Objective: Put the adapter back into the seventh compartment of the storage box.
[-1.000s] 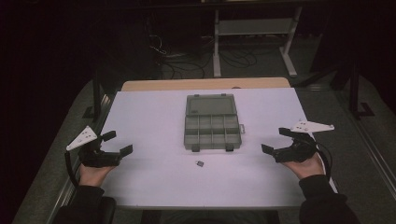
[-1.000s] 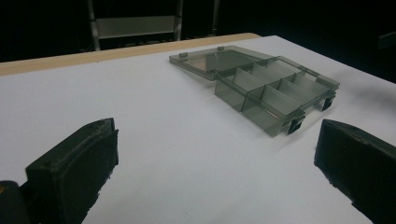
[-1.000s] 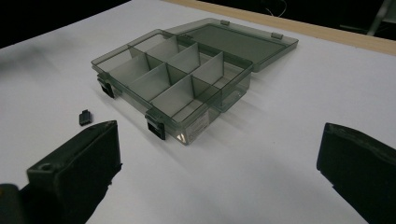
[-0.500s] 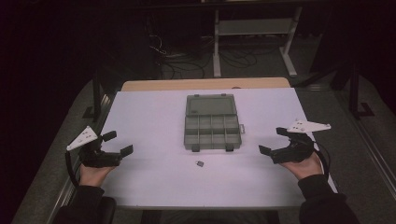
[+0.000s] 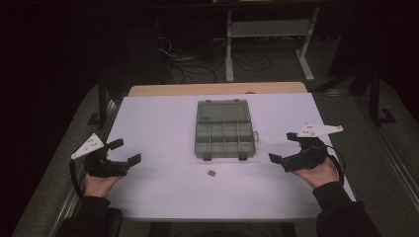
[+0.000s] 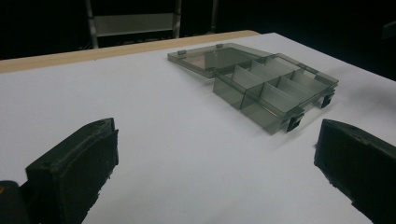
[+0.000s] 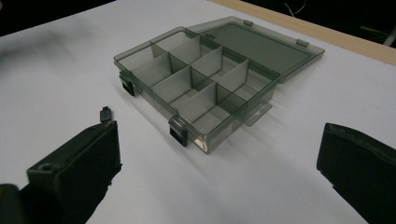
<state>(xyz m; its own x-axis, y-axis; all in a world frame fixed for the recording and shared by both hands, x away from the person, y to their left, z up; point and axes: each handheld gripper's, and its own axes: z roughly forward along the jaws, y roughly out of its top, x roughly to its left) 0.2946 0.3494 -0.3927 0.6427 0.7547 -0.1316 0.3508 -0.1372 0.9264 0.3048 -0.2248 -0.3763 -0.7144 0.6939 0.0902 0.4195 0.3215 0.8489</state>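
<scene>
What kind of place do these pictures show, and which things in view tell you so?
Probably a lab or workshop set up for recording. A white table bears just a clear compartment box and a small dark part, with cables and a metal stand in the dark behind.

A smoky clear compartment box (image 6: 268,88) is seen on the white counter (image 6: 154,130), its lid (image 6: 215,57) laid open flat behind it, toward the counter's wooden edge (image 6: 116,46). Two dark latches (image 6: 295,122) are carried on the box's near wall. Two black fingers (image 6: 74,172) are held wide apart, nearer than the box and well clear of it, with nothing between them.
</scene>
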